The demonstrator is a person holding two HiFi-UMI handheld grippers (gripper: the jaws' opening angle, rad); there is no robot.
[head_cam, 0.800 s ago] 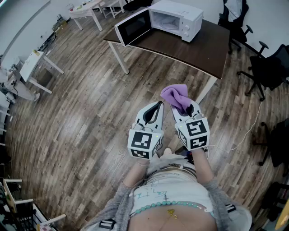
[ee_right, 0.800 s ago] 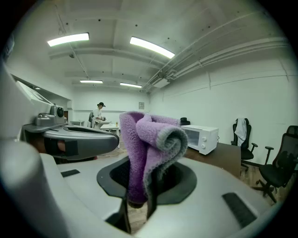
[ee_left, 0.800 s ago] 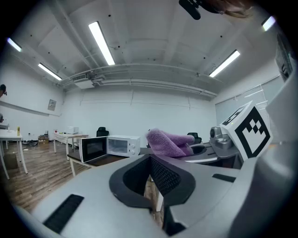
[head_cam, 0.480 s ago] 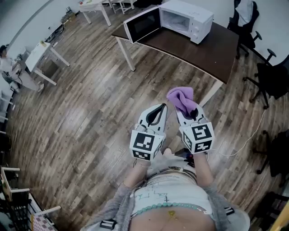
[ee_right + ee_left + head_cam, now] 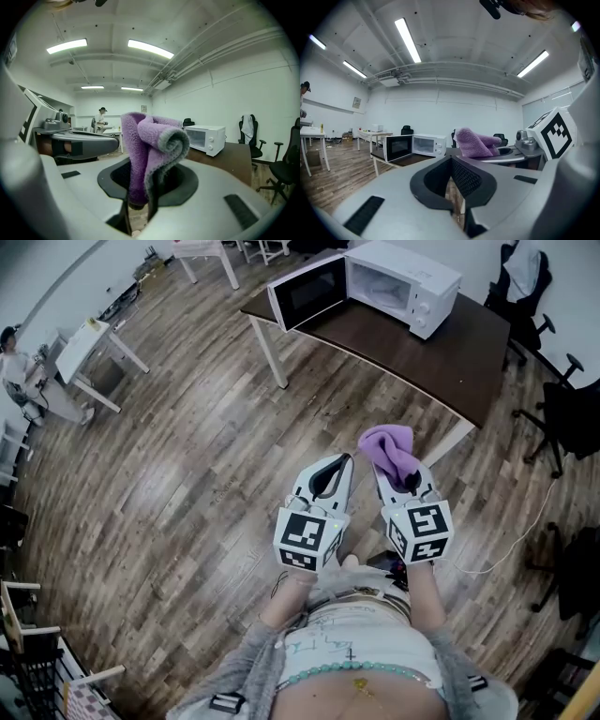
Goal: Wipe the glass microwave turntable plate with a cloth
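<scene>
A purple cloth (image 5: pixel 389 448) sticks up folded from my right gripper (image 5: pixel 400 472), which is shut on it; the right gripper view shows the cloth (image 5: pixel 150 140) pinched between the jaws. Beside it, my left gripper (image 5: pixel 339 463) is shut with nothing in it, its jaws meeting in the left gripper view (image 5: pixel 451 164). Both are held level in front of the person's body, above the wooden floor. Ahead stands a white microwave (image 5: pixel 403 276) with its door (image 5: pixel 309 289) swung open, on a dark table (image 5: pixel 450 348). I cannot make out the glass plate inside.
Black office chairs (image 5: pixel 574 404) stand right of the table. White tables (image 5: pixel 89 348) and a person (image 5: pixel 14 367) are at the far left. A thin cable (image 5: pixel 514 538) lies on the floor at the right.
The table and microwave have shifted right and come a little nearer in the head view. Both grippers keep their pose, the cloth still in the right one.
</scene>
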